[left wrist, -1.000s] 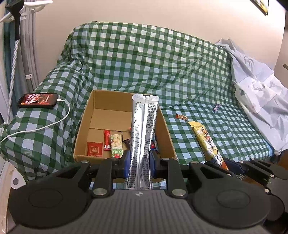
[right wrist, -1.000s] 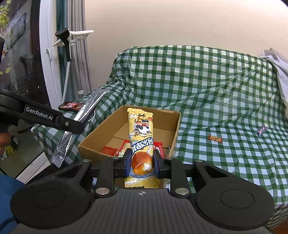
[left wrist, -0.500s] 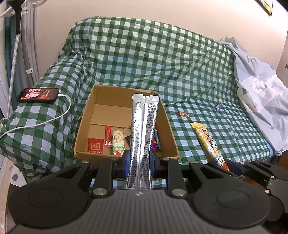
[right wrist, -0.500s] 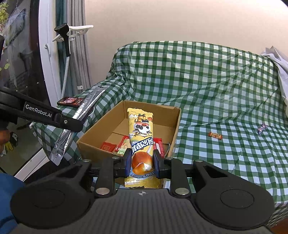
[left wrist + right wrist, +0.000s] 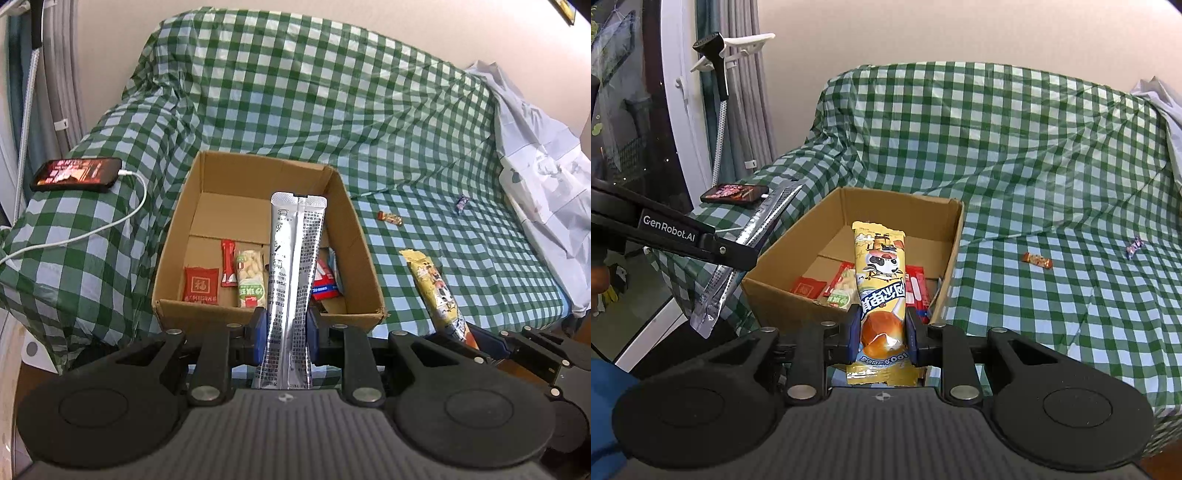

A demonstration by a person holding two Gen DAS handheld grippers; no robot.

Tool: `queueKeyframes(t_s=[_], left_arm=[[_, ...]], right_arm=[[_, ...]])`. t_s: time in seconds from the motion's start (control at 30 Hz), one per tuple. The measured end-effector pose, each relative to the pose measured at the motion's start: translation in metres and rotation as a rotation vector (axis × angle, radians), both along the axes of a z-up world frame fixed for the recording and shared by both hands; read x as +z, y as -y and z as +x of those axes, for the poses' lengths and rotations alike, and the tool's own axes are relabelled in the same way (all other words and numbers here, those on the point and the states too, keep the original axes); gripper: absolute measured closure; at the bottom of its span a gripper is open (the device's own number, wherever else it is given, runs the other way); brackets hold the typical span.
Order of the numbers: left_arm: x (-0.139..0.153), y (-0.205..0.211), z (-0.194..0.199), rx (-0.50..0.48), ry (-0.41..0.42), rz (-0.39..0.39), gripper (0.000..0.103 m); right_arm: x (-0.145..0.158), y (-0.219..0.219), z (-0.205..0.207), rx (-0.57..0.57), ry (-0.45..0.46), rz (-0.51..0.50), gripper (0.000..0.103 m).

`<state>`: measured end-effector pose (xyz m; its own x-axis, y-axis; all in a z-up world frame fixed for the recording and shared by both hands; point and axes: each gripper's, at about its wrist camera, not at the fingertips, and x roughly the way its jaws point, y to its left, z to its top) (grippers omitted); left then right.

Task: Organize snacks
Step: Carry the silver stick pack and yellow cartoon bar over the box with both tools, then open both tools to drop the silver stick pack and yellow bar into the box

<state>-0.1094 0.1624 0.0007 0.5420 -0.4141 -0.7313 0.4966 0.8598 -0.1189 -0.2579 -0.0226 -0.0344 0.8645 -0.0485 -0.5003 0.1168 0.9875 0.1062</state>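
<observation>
Only the left wrist view shows the red sachet (image 5: 200, 285) whole.

In the right wrist view, white lettering reading "GenRobot.AI" runs along the black arm of the left gripper (image 5: 733, 258) at the left edge of the frame. At centre, the yellow snack packet (image 5: 882, 291) carries large Chinese characters, seen upside down, and near its lower end the figure "100", also inverted, with smaller print too fine to read. In the left wrist view, the red sachet (image 5: 200, 285) in the lower left of the cardboard box (image 5: 354, 236) bears the character "福" in a square. The silver packet (image 5: 293, 280) at centre is covered in dense black print, too small to make out.
</observation>
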Motion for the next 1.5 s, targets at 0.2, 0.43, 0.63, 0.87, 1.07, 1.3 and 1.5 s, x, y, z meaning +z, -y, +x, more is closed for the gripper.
queueKeyframes(t_s=[0.2, 0.43, 0.63, 0.87, 1.07, 1.3, 1.5], left_arm=[[-0.006, 0.004, 0.019, 0.016, -0.017, 0.015, 0.078], [-0.006, 0.015, 0.052, 0.031, -0.002, 0.026, 0.078], [-0.013, 0.023, 0.090, 0.059, -0.018, 0.061, 0.078], [-0.028, 0.029, 0.134, 0.075, -0.053, 0.100, 0.078], [-0.046, 0.038, 0.163, 0.083, -0.086, 0.132, 0.078], [-0.071, 0.050, 0.193, 0.080, -0.128, 0.168, 0.078], [-0.088, 0.063, 0.210, 0.075, -0.157, 0.195, 0.078]], right_arm=[[-0.006, 0.008, 0.015, -0.008, -0.031, 0.013, 0.077], [-0.009, 0.007, 0.042, -0.006, -0.050, 0.005, 0.077], [-0.011, 0.012, 0.074, 0.002, -0.067, 0.006, 0.077], [-0.019, 0.023, 0.120, 0.006, -0.097, 0.010, 0.077], [-0.028, 0.030, 0.161, 0.000, -0.124, 0.026, 0.077], [-0.045, 0.037, 0.202, 0.000, -0.160, 0.052, 0.077], [-0.060, 0.042, 0.225, 0.001, -0.188, 0.065, 0.077]])
